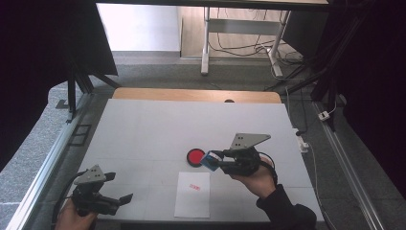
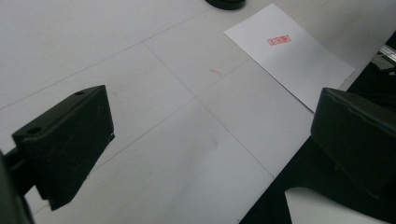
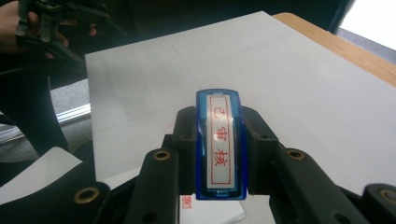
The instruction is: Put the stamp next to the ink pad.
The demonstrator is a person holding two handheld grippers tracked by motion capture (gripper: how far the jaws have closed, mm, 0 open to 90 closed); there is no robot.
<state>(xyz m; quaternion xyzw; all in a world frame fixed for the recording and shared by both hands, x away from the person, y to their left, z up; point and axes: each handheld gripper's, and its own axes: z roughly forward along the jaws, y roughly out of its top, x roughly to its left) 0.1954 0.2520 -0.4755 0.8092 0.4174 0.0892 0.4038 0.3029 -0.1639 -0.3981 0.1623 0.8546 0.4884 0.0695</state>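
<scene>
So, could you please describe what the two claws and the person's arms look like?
Both the left claw and the right claw are black, and each carries a grey three-cornered plate with small holes. Brass-coloured rivets dot the right claw's linkage. The right arm wears a dark sleeve.

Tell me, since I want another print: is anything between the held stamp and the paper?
Nothing visible. The right gripper holds the blue stamp above the table beside the red ink pad; the paper lies bare except for one red print.

The right tongs (image 3: pixel 218 149) clamp a blue stamp (image 3: pixel 219 144), its red-lettered face up, above the white table (image 3: pixel 299 88).
</scene>
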